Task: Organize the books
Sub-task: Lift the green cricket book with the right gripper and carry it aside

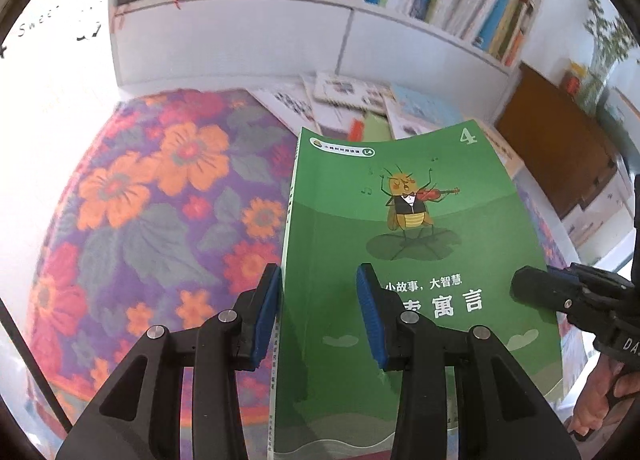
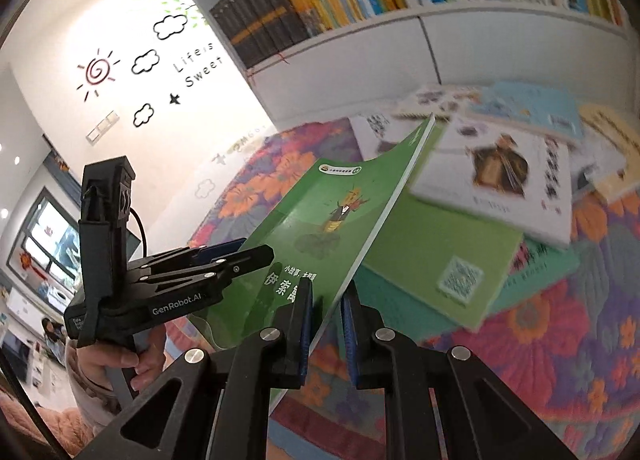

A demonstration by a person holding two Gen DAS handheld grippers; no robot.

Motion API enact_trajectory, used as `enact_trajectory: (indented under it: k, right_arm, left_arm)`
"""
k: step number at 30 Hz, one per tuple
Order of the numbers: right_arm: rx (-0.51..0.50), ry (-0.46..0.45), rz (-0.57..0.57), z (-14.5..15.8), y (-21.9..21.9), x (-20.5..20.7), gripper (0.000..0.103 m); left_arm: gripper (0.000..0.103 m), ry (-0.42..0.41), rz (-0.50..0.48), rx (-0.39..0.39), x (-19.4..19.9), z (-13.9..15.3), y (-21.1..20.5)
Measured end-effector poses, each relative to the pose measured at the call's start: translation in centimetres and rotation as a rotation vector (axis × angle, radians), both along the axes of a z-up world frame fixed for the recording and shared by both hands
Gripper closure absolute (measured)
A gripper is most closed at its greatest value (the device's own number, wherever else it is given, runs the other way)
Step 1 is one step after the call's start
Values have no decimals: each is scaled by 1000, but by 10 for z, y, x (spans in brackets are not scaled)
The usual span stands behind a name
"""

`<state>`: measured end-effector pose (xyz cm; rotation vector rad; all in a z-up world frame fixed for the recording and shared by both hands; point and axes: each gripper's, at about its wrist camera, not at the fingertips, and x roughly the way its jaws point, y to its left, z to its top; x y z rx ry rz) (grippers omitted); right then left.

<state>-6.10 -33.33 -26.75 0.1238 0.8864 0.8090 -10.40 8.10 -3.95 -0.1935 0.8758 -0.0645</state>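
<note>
Currently, item held: one thin green paperback with a violin-playing insect on its cover (image 1: 400, 228), raised clear of the flower-patterned quilted cloth (image 1: 152, 196) and tilted, cover up.

Left gripper (image 1: 320, 316): blue-padded black claw, set narrow across the book's spine edge at its near left side. One pad stands outside the spine and one on the cover; a hold on the spine is judged likely, presumably to keep the limp book from sagging.

Right gripper (image 2: 326, 324): narrow, closed on the opposite page edge at the near right corner. The sheet runs between its blue pads, so the load is shared.

Remaining stock: loose picture books in a slack heap (image 2: 500, 180), lying flat and overlapping on the cloth, far right, beneath and beyond the raised book.

Destination, as judged: white bookcase (image 1: 248, 40) at the far side, its shelf already filled with upright spines. The book is not yet shelved.
</note>
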Motion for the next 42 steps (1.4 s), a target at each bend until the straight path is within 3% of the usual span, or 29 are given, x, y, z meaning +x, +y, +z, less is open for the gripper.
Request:
enact_trajectory:
  k: [12, 17, 23, 33, 42]
  right_arm:
    - [17, -35, 144, 13, 103, 36, 88]
    - [4, -42, 198, 6, 149, 43, 88]
    - [9, 13, 259, -17, 194, 54, 88]
    - [-8, 70, 297, -53, 249, 66, 88]
    - [-33, 122, 288, -71, 251, 70, 87]
  left_arm:
    - [67, -83, 192, -44, 6, 15, 98]
    - [67, -82, 275, -58, 4, 6, 142]
    - [67, -60, 376, -50, 0, -8, 184]
    - [67, 13, 483, -33, 4, -34, 219]
    - [67, 91, 492, 15, 12, -52, 217]
